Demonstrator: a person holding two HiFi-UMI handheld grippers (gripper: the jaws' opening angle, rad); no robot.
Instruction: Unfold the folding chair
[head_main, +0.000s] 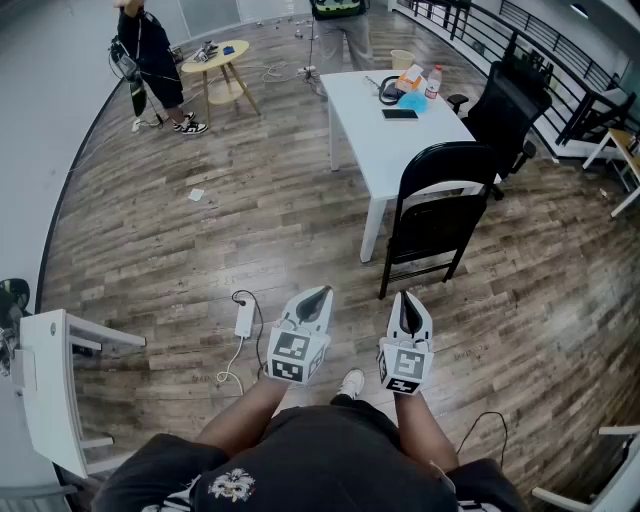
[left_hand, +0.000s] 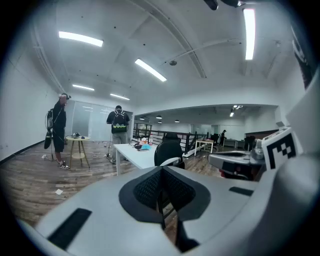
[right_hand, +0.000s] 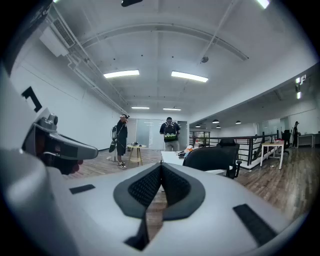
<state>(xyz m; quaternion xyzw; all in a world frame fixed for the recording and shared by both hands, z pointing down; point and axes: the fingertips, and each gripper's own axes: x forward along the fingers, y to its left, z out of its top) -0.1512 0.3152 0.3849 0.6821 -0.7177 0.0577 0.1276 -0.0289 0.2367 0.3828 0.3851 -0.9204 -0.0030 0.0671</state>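
The black folding chair (head_main: 440, 210) stands on the wood floor against the near end of a white table (head_main: 375, 140); its seat looks tipped up close to the backrest. Both grippers hover side by side in front of me, short of the chair and touching nothing. My left gripper (head_main: 318, 293) is shut and empty, and so is my right gripper (head_main: 406, 298). The left gripper view looks past the closed left gripper (left_hand: 161, 170) to the chair (left_hand: 169, 151). In the right gripper view the shut right gripper (right_hand: 161, 166) points left of the chair (right_hand: 210, 157).
A black office chair (head_main: 505, 105) sits behind the table by a railing. A charger with its cable (head_main: 243, 320) lies on the floor left of my grippers. A round wooden side table (head_main: 222, 60) and a person (head_main: 150, 60) are far left. A white stand (head_main: 50, 380) is at my left.
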